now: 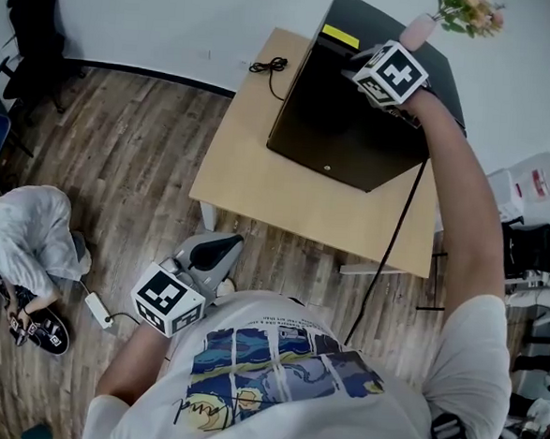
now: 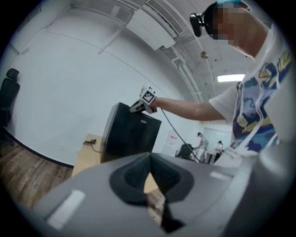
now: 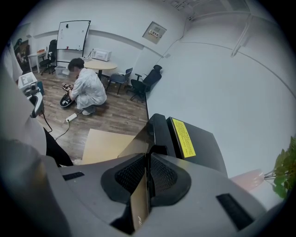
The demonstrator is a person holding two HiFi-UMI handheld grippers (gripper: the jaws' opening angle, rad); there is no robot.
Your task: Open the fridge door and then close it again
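Fridge [image 1: 347, 125], black, sits on pale table [image 1: 258, 189] upper centre, plank floor [image 1: 129, 157] around; right gripper [image 1: 354, 67] at its top, left gripper [image 1: 221, 250] lower left, both closed, empty.

black mini fridge [image 1: 343, 125], upright on wooden table [image 1: 250, 179], yellow label [image 1: 340, 35] on top

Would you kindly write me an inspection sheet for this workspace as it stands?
Surface: wooden table, light top.
Job's things: black mini fridge on the table, door looks closed.
Clutter: pink vase of flowers on the fridge.
Grippers: right gripper at the fridge's top front edge, jaws together; left gripper held low, away from the table, jaws together.
Cables: black cord on the table; right gripper's cable hanging down.
Surroundings: wood floor; crouching person beside a power strip; black chair.
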